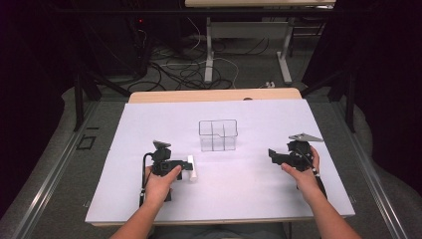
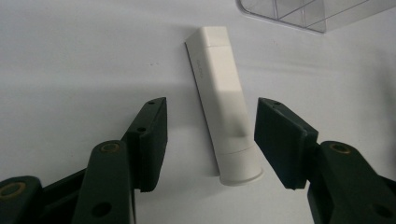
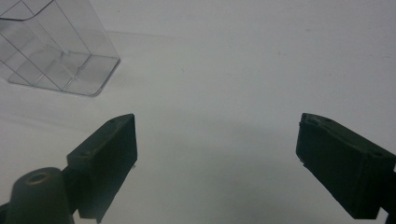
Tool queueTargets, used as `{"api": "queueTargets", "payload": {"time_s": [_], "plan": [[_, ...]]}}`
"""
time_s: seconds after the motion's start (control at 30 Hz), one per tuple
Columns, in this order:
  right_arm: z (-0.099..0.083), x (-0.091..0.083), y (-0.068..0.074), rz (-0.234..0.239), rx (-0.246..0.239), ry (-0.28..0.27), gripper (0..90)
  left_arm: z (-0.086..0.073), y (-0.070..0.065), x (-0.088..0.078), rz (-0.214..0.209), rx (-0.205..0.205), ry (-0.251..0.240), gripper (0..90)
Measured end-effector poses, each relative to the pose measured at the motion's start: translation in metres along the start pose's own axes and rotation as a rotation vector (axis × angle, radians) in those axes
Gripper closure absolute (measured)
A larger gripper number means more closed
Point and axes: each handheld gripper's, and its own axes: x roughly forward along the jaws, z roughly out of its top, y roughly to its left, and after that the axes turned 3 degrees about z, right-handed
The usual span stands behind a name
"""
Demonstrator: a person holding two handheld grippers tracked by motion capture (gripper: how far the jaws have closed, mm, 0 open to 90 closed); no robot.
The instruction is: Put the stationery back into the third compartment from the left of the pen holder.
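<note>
A white tube with a flared cap [image 1: 192, 168] [image 2: 224, 107] lies flat on the white table sheet [image 1: 149, 129], in front and to the left of a clear divided box [image 1: 218, 135] [image 2: 303, 11] [image 3: 51, 51]. My left gripper [image 1: 185, 168] [image 2: 212, 112] is open and straddles the tube's cap half. A gap shows between each pad and the tube. My right gripper [image 1: 271, 154] [image 3: 217, 126] is held at the right of the table, pointing left toward the box. It is open with only bare sheet between its jaws.
The clear box stands upright at the middle of the sheet, between the two hands. Beyond the table's far wooden edge [image 1: 214, 94] lie floor cables and another table's legs [image 1: 209, 55]. Bare sheet surrounds the tube and the box.
</note>
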Motion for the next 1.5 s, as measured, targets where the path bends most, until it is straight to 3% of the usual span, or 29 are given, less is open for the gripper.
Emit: {"api": "queueTargets", "payload": {"time_s": [0.2, 0.43, 0.67, 0.93, 1.03, 1.5], "plan": [[0.000, 0.000, 0.000, 0.001, 0.001, 0.000, 11.8, -0.002, -0.006, 0.006, -0.009, 0.002, 0.020, 46.8], [0.000, 0.001, 0.000, 0.003, -0.006, -0.001, 11.8, -0.003, -0.012, 0.011, -0.010, -0.027, 0.028, 51.7], [-0.001, 0.002, 0.000, 0.003, -0.007, 0.003, 11.9, -0.003, -0.012, 0.012, -0.006, -0.071, 0.027, 56.7], [-0.001, 0.002, 0.001, 0.003, 0.003, 0.007, 12.0, -0.001, -0.011, 0.014, -0.001, -0.068, 0.040, 62.4], [-0.001, 0.002, 0.001, 0.004, -0.003, 0.007, 12.0, -0.001, -0.012, 0.014, -0.005, -0.094, 0.036, 63.4], [-0.001, 0.002, 0.001, 0.003, 0.001, 0.007, 12.0, 0.000, -0.008, 0.014, -0.019, -0.110, 0.052, 65.5]]}}
